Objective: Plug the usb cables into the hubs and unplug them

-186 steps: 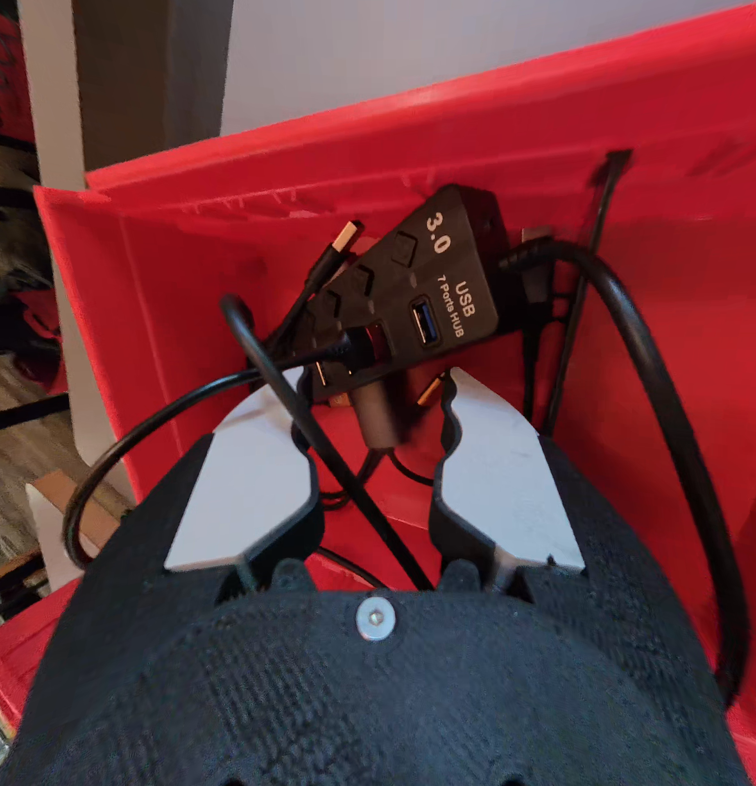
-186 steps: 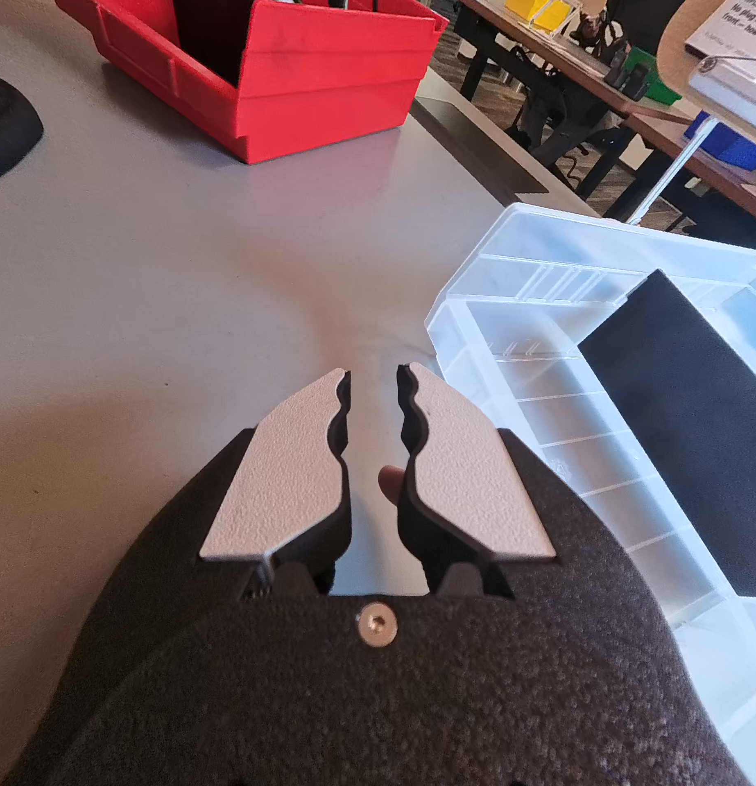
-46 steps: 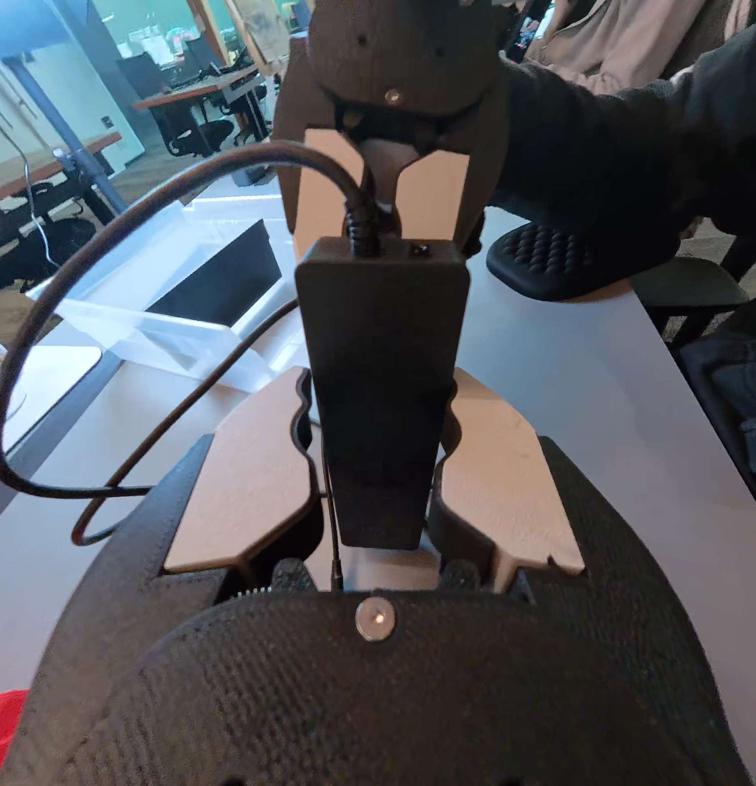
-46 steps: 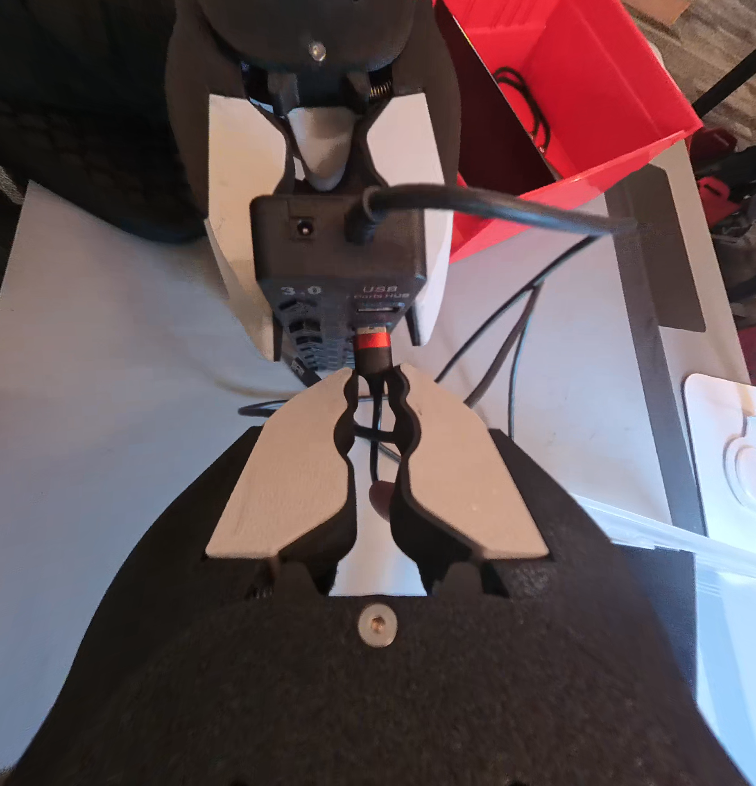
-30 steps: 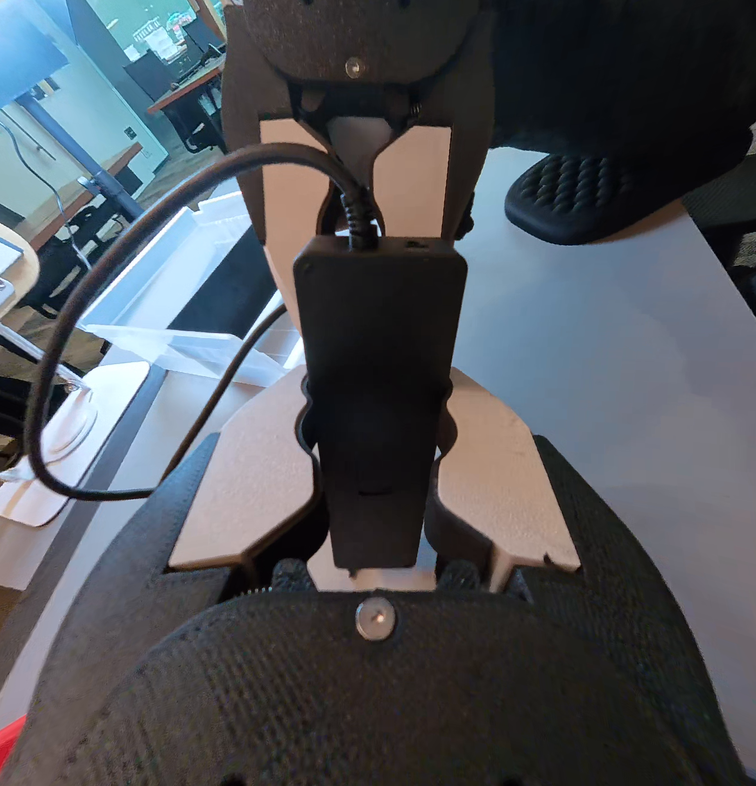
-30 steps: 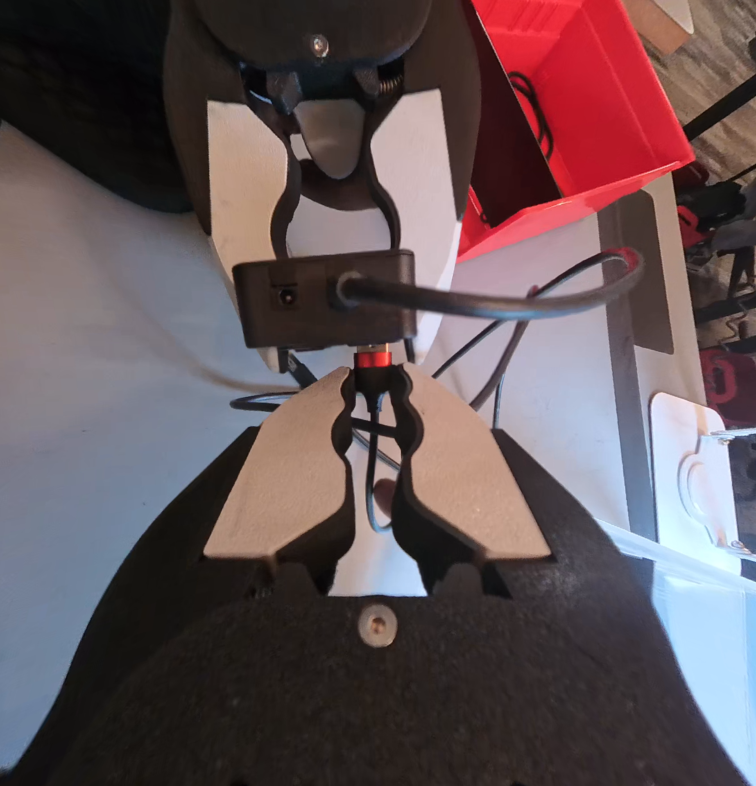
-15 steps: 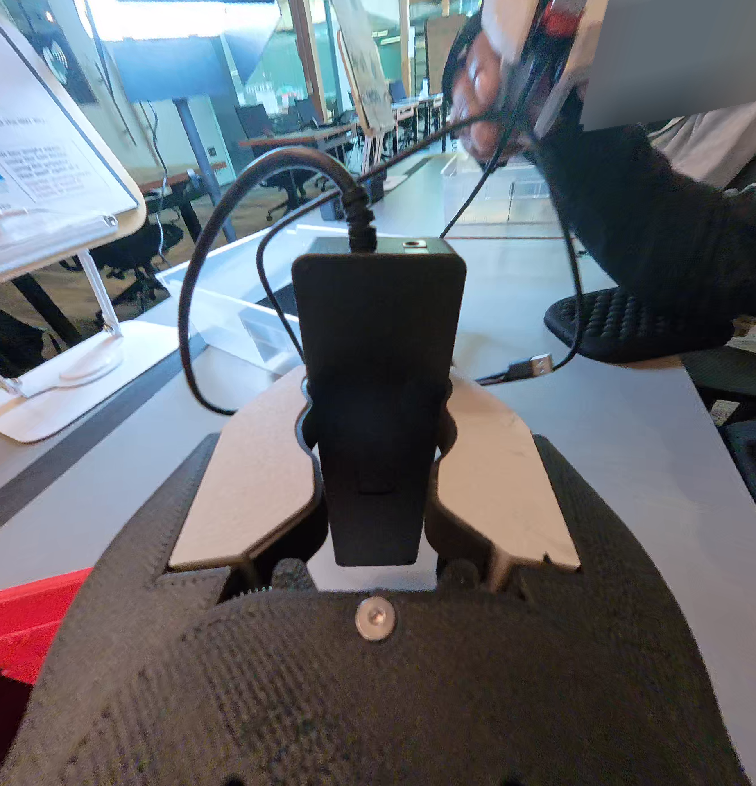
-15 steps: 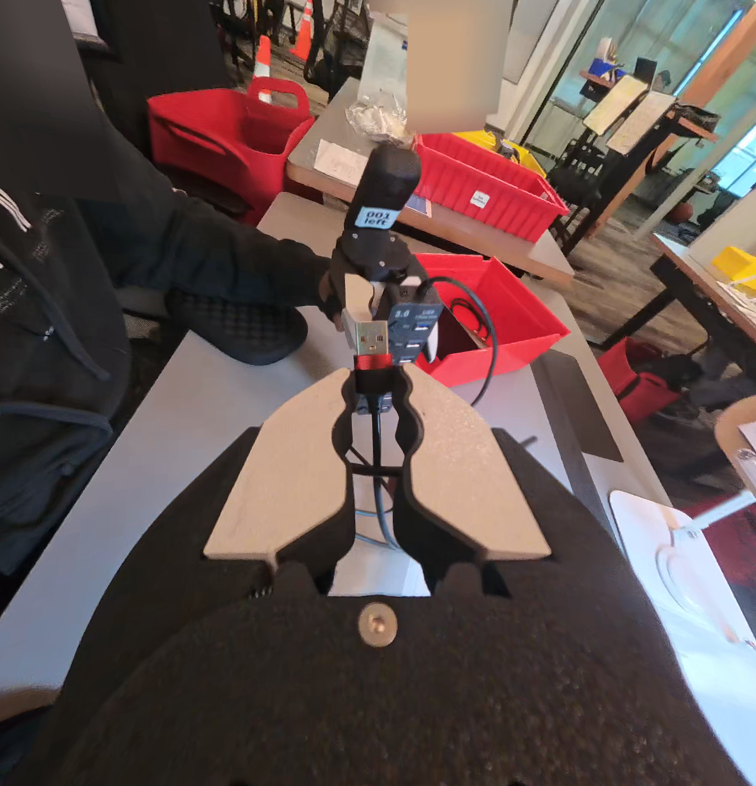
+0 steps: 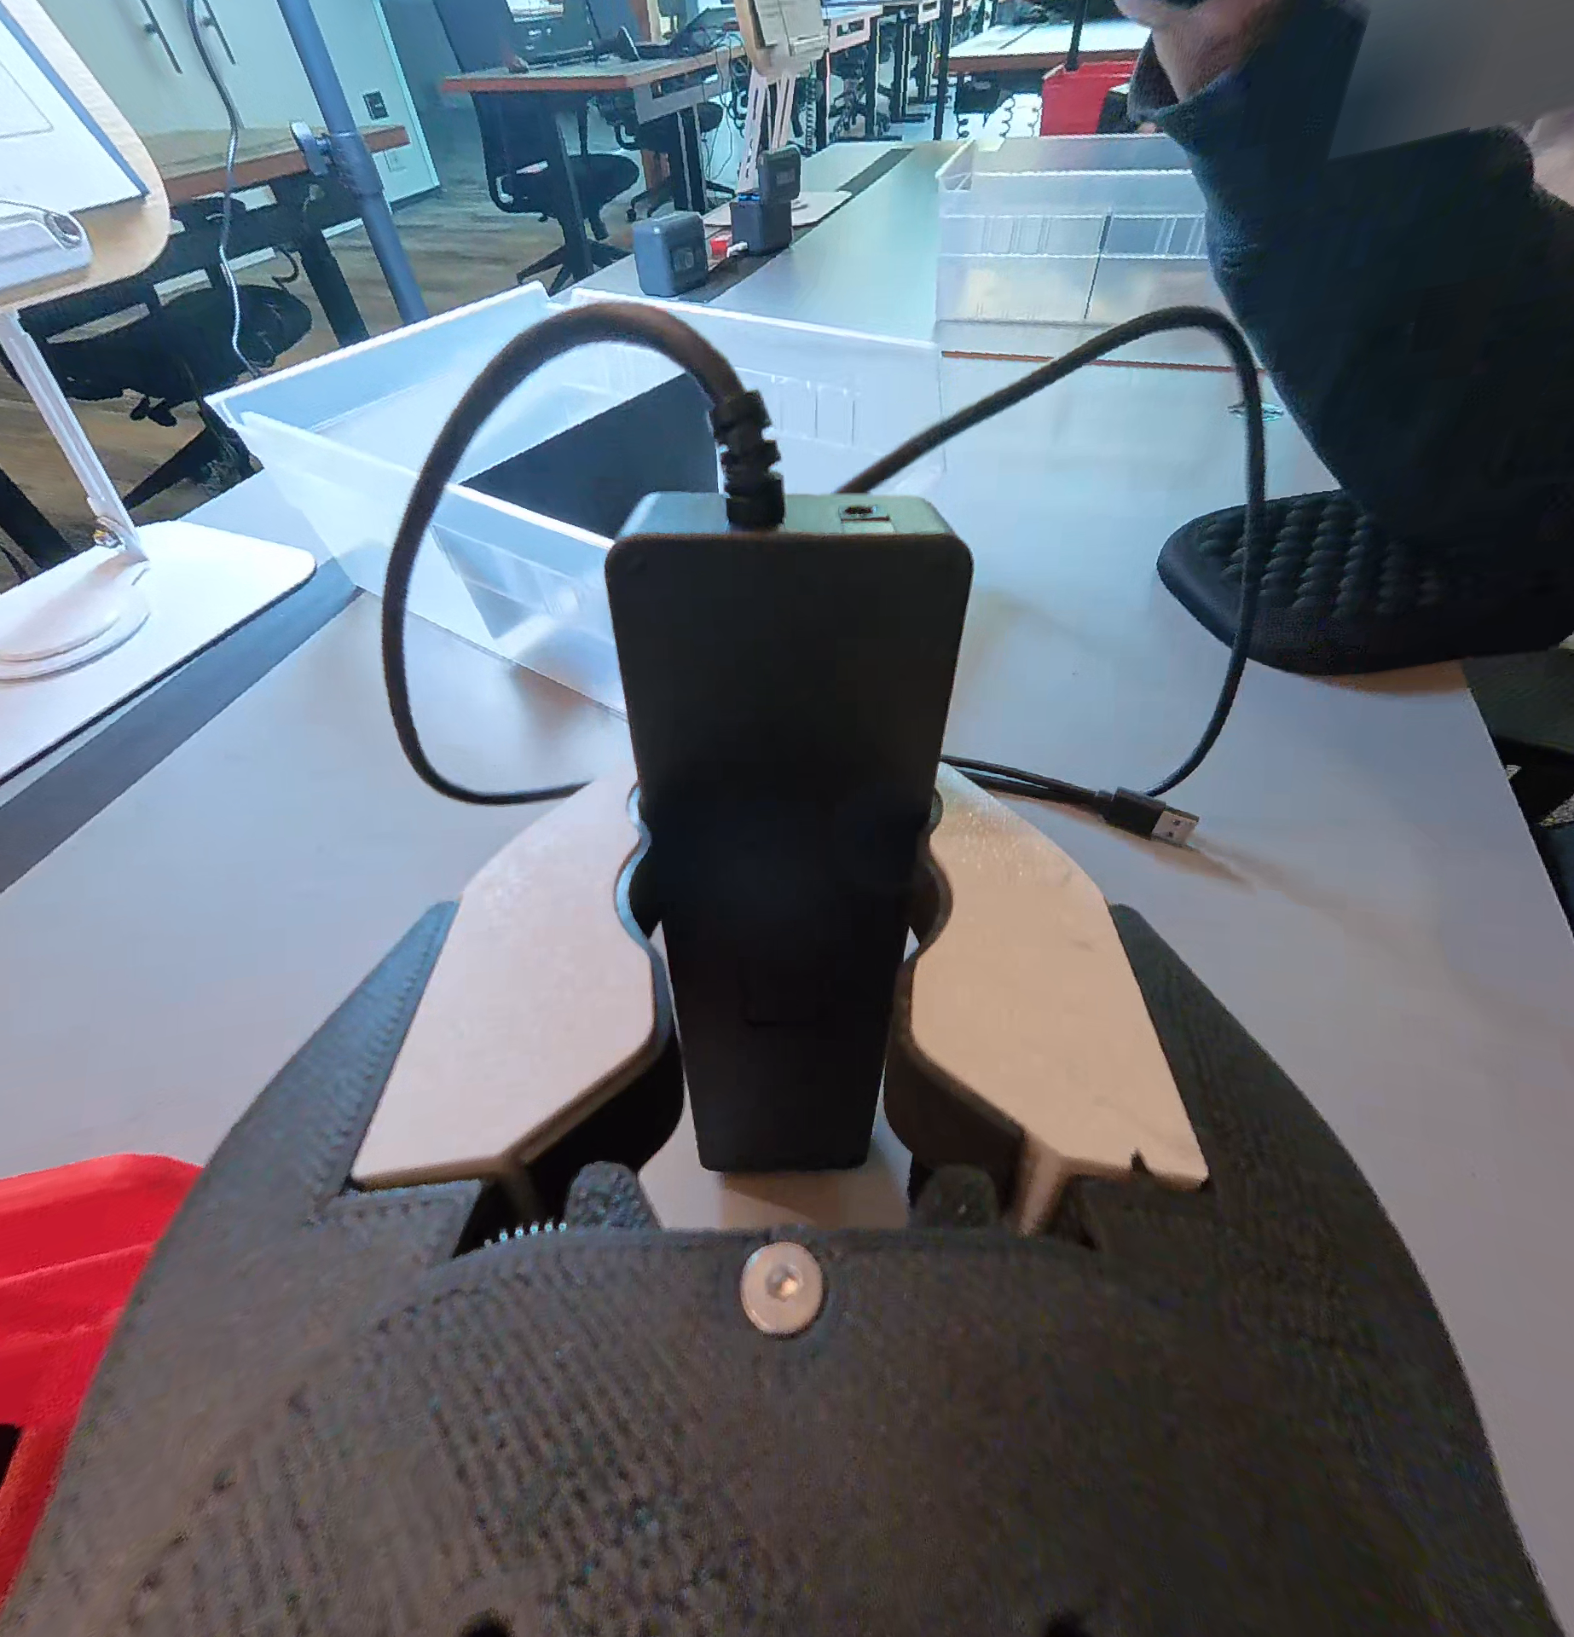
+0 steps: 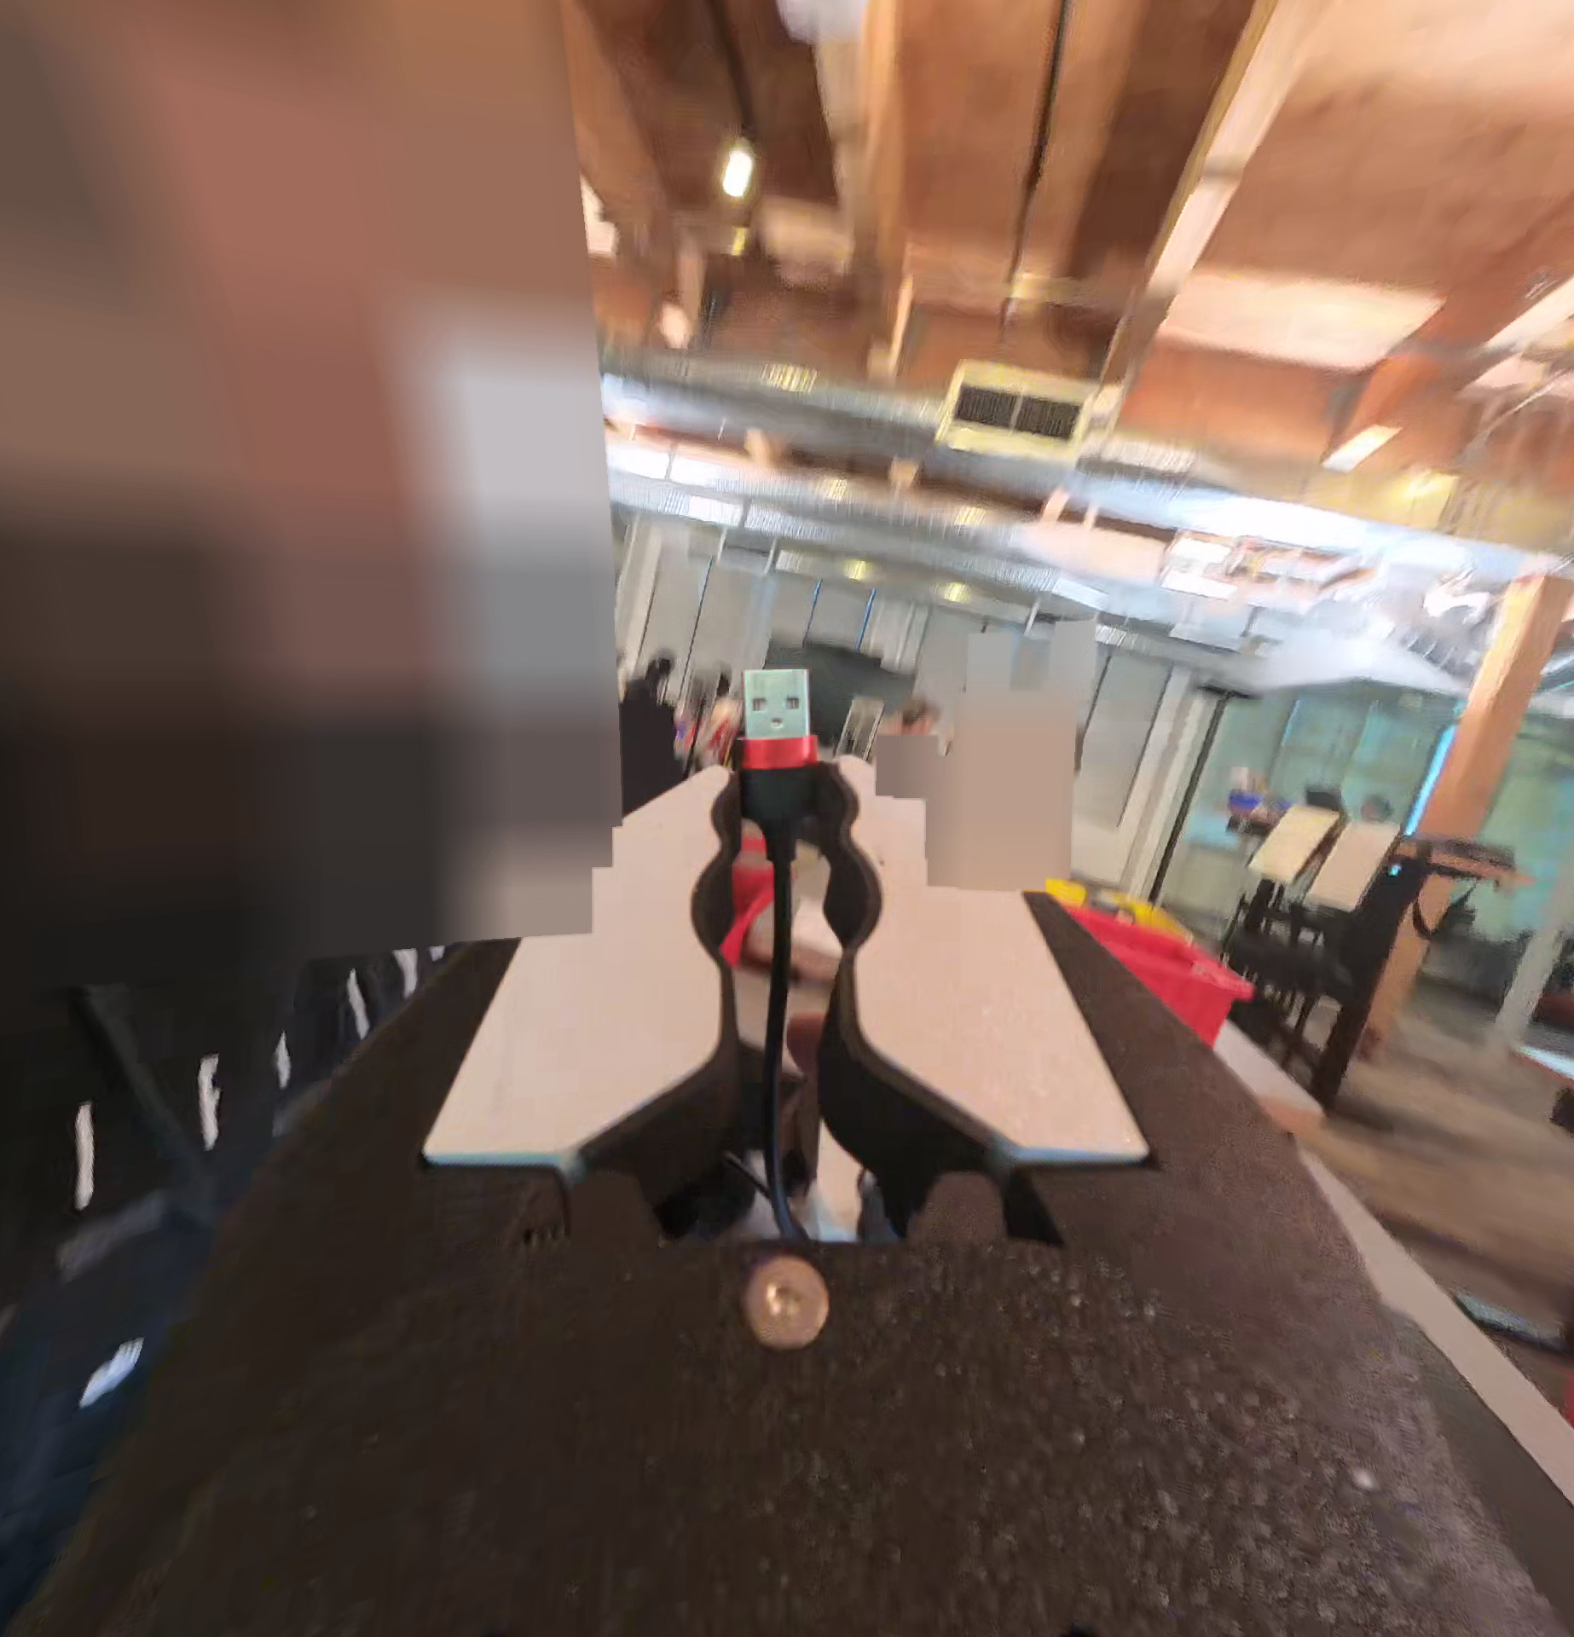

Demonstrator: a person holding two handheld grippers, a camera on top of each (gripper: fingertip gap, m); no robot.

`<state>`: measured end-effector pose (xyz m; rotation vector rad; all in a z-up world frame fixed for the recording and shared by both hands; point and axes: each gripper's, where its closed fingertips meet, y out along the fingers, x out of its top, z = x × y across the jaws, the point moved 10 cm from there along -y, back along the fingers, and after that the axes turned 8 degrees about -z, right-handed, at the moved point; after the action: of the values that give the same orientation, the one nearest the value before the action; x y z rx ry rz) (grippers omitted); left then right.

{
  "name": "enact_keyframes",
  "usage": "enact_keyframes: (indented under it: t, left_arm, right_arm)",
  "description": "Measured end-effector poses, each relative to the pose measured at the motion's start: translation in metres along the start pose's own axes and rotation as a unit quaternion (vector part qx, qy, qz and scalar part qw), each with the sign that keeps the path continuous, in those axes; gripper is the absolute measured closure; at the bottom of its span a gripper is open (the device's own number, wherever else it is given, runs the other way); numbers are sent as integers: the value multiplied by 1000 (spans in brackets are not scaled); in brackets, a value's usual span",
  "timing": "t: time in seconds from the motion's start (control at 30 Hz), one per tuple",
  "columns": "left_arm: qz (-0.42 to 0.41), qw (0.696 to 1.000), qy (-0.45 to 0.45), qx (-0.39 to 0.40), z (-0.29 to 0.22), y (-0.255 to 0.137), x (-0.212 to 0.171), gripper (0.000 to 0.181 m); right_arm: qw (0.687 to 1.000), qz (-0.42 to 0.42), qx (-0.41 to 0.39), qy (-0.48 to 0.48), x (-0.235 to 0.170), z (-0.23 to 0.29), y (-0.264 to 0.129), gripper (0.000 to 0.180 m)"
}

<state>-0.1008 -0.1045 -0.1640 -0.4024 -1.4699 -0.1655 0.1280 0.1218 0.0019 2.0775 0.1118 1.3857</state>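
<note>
Black and slab-shaped, the plastic USB hub (image 9: 788,797) stands upright above the grey table (image 9: 1297,1019), clamped in the left gripper (image 9: 788,850) jaws. The right gripper (image 10: 779,788) jaws pinch a red-collared USB plug (image 10: 776,722), apart from the hub.

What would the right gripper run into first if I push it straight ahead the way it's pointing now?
Probably nothing close: the right gripper, shut on the red-collared USB plug, points up into open room toward the far ceiling. Blur makes depth uncertain.
</note>
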Motion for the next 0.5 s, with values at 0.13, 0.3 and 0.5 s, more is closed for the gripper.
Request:
enact_keyframes:
  t: [0.13, 0.3, 0.5]
  left_arm:
    - [2, 1000, -4, 4, 2, -2, 0, 127]
    - [1, 1000, -9, 6, 3, -2, -1, 127]
    - [-5, 1000, -15, 3, 4, 0, -1, 127]
  right_arm:
    - [993, -75, -88, -12, 19, -14, -26, 164]
    - [962, 27, -236, -138, 35, -24, -55, 164]
    - [872, 171, -368, -274, 17, -59, -81, 164]
